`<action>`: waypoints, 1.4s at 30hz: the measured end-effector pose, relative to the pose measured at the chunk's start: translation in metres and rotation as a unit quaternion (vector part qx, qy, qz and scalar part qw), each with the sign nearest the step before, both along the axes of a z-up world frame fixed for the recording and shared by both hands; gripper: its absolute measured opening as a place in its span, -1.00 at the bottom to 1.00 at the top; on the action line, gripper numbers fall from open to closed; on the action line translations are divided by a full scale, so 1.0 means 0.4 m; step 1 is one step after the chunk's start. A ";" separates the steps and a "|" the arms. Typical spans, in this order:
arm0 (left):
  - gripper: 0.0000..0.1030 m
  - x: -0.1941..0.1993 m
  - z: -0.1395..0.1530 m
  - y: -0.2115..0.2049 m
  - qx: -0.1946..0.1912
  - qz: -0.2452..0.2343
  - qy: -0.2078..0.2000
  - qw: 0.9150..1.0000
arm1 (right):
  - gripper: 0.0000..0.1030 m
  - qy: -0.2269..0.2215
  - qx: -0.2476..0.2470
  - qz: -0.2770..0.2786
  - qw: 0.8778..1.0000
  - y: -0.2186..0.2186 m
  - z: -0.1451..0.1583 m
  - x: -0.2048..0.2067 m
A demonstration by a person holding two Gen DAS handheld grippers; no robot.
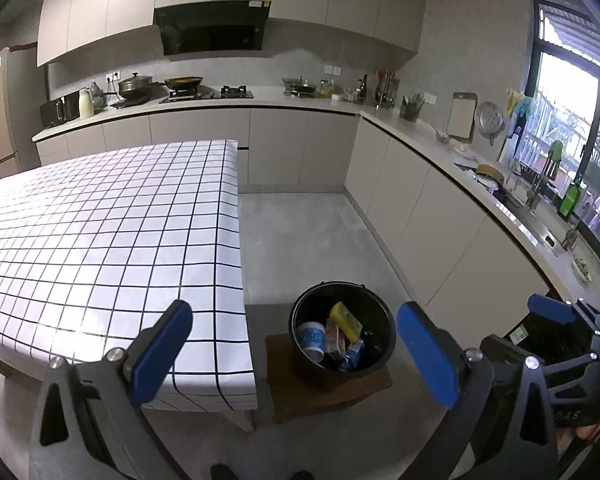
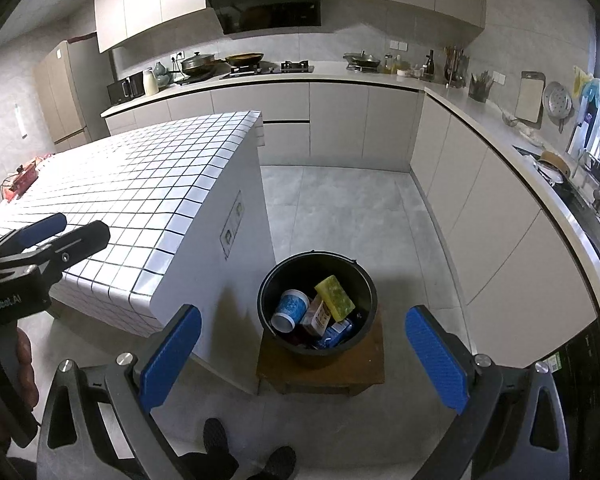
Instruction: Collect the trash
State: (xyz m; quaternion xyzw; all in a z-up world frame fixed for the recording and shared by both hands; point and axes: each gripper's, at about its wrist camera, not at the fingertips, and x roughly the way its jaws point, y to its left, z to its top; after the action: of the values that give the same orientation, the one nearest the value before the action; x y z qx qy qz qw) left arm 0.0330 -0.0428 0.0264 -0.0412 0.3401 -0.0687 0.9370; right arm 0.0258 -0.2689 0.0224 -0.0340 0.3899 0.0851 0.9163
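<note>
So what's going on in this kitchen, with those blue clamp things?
A person holds a hand-held gripper in each hand, collecting trash. The left hand-held gripper and right hand-held gripper are both open and empty. The black bucket on a low wooden stool beside the checked table already holds a yellow sponge, paper cup and cartons.

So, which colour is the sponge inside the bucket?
Yellow sponge, clearest in the right wrist view.
</note>
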 end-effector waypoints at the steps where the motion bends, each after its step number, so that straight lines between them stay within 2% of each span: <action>1: 0.99 0.000 0.000 0.001 -0.001 0.000 -0.001 1.000 | 1.00 0.000 0.001 -0.001 1.000 0.002 0.000 -0.002; 42: 0.99 -0.014 0.013 -0.012 0.008 -0.006 -0.001 1.000 | 1.00 -0.001 0.003 0.001 1.000 0.015 0.009 -0.009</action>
State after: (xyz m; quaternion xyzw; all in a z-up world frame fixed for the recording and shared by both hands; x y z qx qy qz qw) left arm 0.0273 -0.0476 0.0314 -0.0312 0.3398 -0.0715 0.9372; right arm 0.0220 -0.2630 0.0262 -0.0319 0.3888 0.0875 0.9166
